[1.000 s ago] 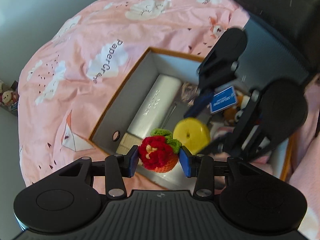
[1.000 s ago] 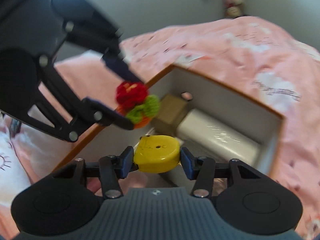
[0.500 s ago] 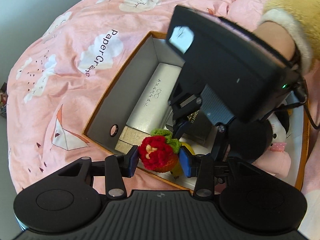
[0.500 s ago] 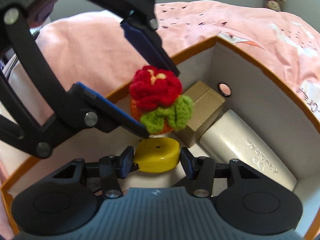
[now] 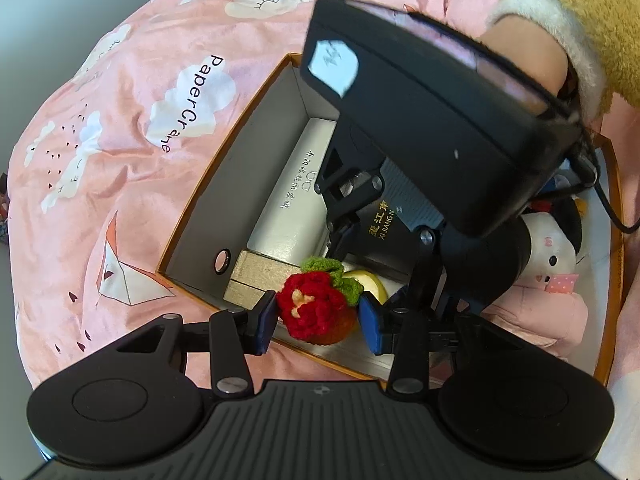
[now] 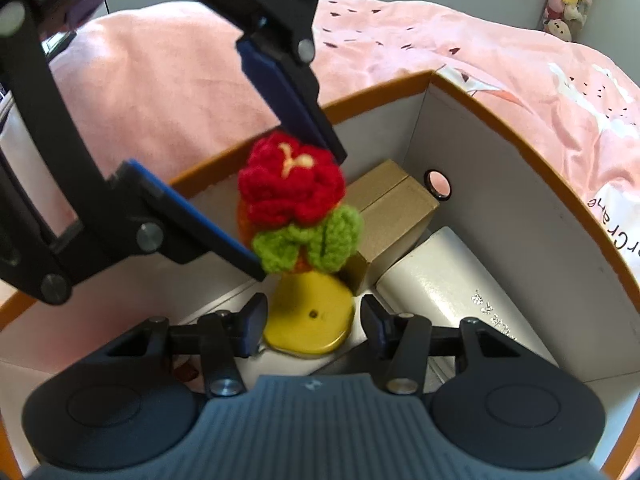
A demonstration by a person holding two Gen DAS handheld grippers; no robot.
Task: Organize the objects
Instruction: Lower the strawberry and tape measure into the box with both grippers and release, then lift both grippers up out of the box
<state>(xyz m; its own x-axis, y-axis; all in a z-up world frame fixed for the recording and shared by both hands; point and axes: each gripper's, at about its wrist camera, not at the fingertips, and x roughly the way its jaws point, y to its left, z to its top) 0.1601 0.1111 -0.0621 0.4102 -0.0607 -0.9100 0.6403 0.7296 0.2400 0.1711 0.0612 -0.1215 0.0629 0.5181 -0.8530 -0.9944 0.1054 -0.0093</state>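
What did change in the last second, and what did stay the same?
The right gripper carried the flat yellow disc from above the rim down into the orange-edged box, beside the left gripper. Unchanged: both grips, the left one holding the red crocheted flower.

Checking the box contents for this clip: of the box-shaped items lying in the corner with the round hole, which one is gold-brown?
The small cardboard block, tucked right beside the hole. The long white case next to it is pale, rounded and printed with characters.
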